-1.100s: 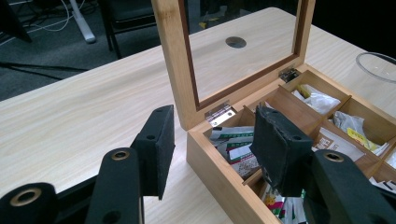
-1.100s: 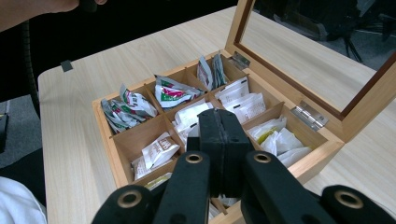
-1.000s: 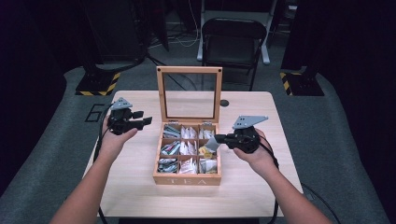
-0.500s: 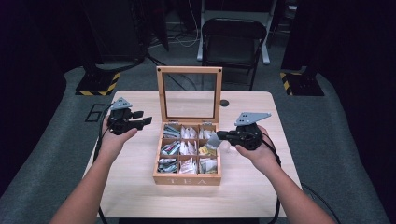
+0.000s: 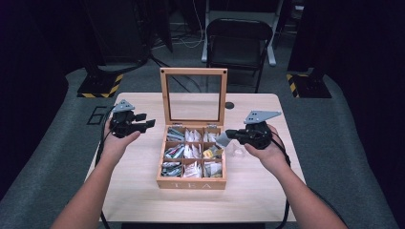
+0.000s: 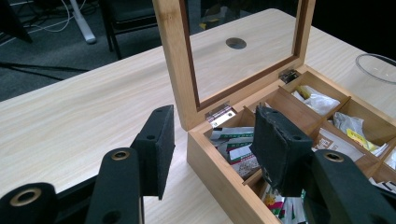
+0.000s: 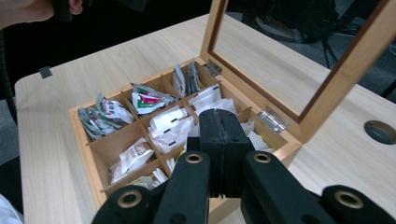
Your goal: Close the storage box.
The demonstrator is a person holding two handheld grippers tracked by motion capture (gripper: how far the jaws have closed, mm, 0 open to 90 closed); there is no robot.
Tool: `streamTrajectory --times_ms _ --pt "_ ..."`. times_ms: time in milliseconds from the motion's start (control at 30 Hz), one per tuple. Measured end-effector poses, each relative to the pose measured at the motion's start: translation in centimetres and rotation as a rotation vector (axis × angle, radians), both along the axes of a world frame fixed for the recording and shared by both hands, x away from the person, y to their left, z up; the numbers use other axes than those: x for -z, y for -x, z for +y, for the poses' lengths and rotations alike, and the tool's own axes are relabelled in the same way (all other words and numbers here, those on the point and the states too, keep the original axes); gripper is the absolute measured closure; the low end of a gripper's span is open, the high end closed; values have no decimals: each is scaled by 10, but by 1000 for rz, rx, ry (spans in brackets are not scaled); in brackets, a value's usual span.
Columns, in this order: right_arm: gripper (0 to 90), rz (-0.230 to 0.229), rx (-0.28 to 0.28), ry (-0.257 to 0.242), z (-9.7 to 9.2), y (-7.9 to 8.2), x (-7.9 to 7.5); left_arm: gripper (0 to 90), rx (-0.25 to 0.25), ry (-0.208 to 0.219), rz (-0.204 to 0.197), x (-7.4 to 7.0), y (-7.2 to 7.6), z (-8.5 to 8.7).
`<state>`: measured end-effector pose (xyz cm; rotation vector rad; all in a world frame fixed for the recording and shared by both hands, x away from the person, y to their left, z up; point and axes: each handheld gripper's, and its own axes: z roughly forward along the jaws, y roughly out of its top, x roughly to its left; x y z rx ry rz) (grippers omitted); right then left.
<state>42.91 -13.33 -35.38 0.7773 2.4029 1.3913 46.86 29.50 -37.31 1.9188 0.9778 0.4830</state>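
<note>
An open wooden tea box (image 5: 191, 183) sits mid-table, its glass lid (image 5: 193, 71) upright and its compartments full of tea packets (image 5: 185, 151). My left gripper (image 5: 145, 121) hovers left of the box, open, with nothing between the jaws. In the left gripper view my left gripper (image 6: 215, 116) faces the box's hinge corner (image 6: 219, 172). Over the box's right edge, my right gripper (image 5: 228, 133) is shut on a pale tea packet (image 5: 222, 140). In the right gripper view the jaws of my right gripper (image 7: 219, 114) press together above the box (image 7: 95, 177).
A clear glass bowl (image 5: 237, 151) stands on the table right of the box, under my right hand; its rim (image 6: 379, 65) appears in the left gripper view. A round cable hole (image 5: 229, 105) lies behind the box. A folding chair (image 5: 236, 38) stands beyond the table.
My right gripper has shifted slightly up and away with the pale packet at its tip. The left gripper has stayed where it was.
</note>
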Motion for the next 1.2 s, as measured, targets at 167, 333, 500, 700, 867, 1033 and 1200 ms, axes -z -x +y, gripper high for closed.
streamTrajectory --times_ms 167,333,500,700,867,1033,1200 --pt "900 -4 34 -2 -10 -5 -6 488 0 0 2 0 0 0" --pt "900 -13 66 8 -21 -12 -9 488 -2 2 -2 1 0 0" --pt "900 -12 106 8 -32 -18 -11 488 0 1 0 1 0 -1" --pt "900 -6 151 15 -43 -25 -9 488 0 0 0 1 -1 -1" --pt "900 -7 168 31 -48 -28 -6 488 0 1 0 1 -1 -1" --pt "900 -3 184 41 -51 -32 -2 488 -1 0 0 1 -1 0" --pt "900 9 204 45 -56 -36 4 488 -4 1 -1 1 -1 0"
